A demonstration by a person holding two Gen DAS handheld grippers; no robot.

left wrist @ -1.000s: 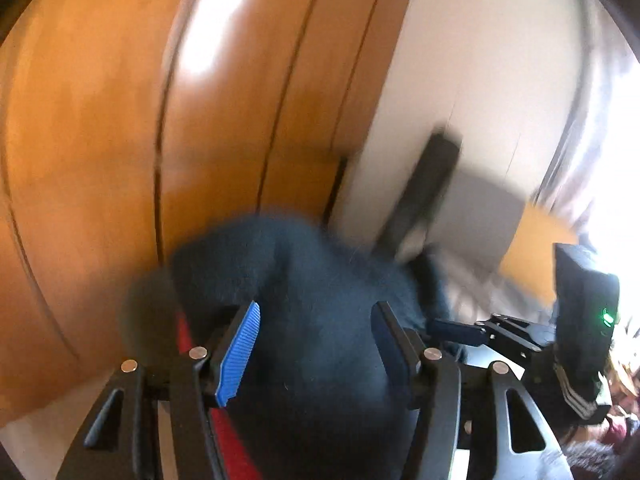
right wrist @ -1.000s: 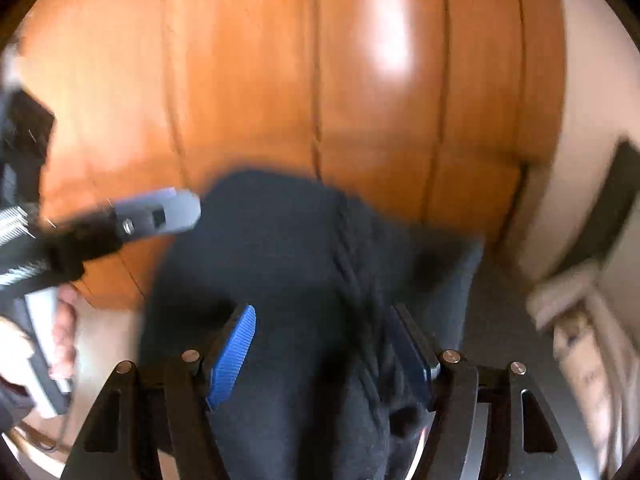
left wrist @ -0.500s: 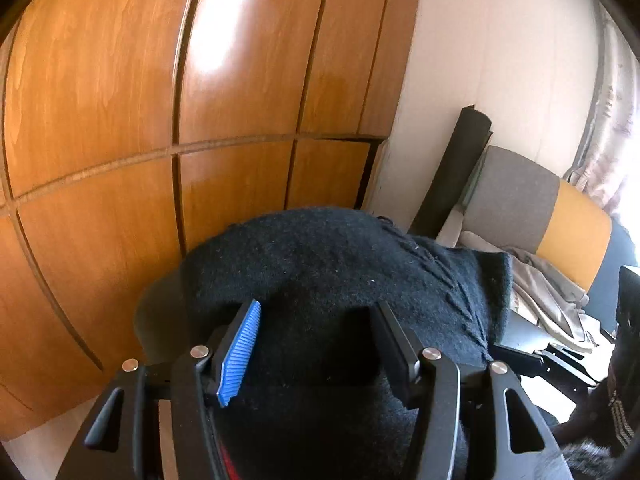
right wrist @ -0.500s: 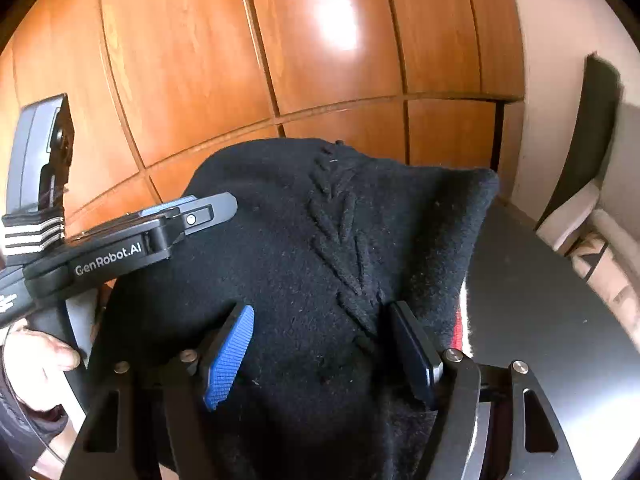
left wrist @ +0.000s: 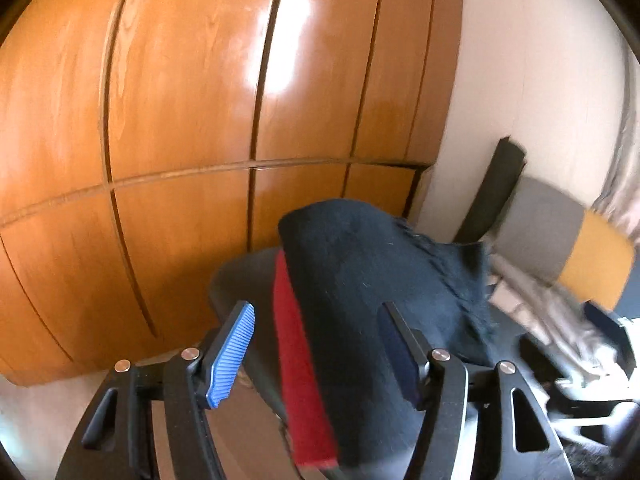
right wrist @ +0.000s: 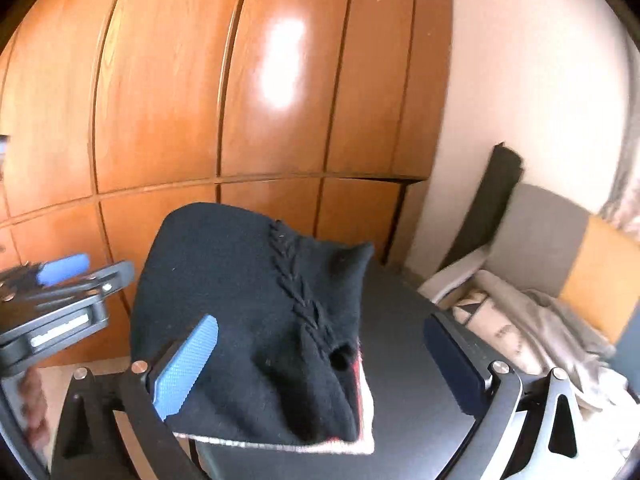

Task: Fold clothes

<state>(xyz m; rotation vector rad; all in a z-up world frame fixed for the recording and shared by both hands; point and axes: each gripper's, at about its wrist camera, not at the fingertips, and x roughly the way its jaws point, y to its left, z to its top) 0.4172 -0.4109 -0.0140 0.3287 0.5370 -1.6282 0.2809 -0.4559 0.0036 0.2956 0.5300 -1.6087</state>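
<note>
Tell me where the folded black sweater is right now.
The black sweater lies folded on the dark round table, in front of the wooden wardrobe, left of the armchair.

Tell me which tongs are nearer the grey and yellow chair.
Right. The right tongs, opening around the folded black sweater, sit on the side toward the grey and yellow chair; the left tongs are beyond the sweater's far edge.
</note>
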